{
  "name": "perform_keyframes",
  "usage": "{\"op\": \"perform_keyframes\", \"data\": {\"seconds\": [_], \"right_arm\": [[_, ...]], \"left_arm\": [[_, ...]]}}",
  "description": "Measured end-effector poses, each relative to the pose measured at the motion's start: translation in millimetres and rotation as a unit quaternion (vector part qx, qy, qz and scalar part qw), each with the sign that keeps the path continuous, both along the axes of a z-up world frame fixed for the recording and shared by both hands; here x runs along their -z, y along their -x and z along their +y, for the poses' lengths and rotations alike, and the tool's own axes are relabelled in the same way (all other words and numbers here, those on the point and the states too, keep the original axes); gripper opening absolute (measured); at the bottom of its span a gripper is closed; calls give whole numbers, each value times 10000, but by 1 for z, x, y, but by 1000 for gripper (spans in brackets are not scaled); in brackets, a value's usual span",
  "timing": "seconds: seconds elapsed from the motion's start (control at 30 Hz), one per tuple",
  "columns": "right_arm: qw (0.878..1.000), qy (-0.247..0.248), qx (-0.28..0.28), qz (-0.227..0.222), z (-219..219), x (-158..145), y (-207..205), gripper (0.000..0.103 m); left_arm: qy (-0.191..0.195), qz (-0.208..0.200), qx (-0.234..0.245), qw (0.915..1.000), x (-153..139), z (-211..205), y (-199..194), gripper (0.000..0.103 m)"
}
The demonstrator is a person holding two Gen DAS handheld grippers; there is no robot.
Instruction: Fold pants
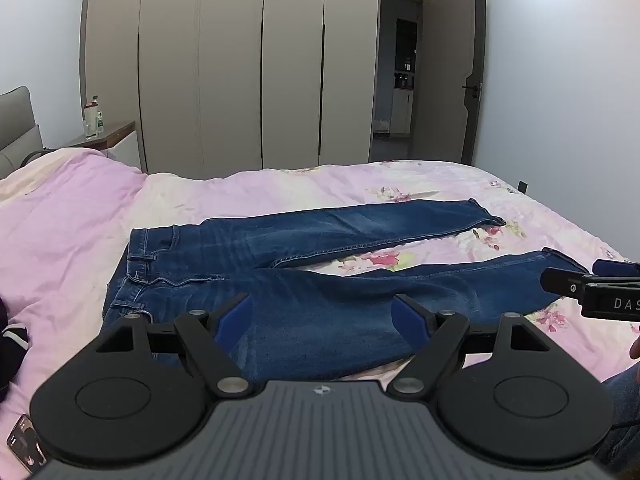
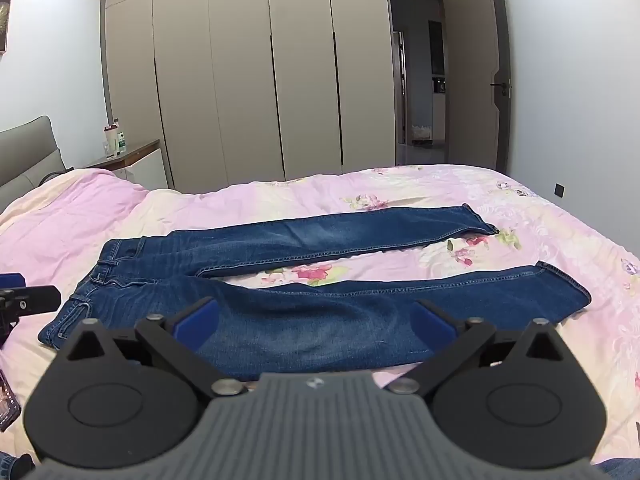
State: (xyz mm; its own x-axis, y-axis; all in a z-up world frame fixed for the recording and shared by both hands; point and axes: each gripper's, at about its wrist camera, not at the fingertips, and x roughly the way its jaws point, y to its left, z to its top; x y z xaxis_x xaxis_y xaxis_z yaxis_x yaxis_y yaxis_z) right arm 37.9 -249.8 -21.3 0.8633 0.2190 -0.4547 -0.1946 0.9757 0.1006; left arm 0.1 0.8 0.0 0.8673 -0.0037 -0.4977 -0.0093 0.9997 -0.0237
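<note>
Both my left gripper (image 1: 322,316) and right gripper (image 2: 316,320) hover jaws apart over the jeans (image 2: 280,280) spread unfolded on the bed (image 2: 120,216), so I judge the next move is gripping 1 leg.

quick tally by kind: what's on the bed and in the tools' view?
Jeans: 1
Tools, left and right, both open: 2
Phone on the bedspread: 1
Bottles on the nightstand: 2
Total: 6
</note>
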Motion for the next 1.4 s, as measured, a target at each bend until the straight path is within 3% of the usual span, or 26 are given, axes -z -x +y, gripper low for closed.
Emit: {"op": "perform_keyframes", "data": {"seconds": [0.1,0.3,1.4], "right_arm": [[10000,13,-7,46,0,0,0,98],[9999,101,-40,125,2,1,-1,98],[9996,154,-55,248,6,7,-2,98]], "left_arm": [[149,78,-33,9999,3,9,-4,92],[-3,146,-85,9999,6,5,-1,92],[-44,279,-118,9995,12,6,-3,92]]}}
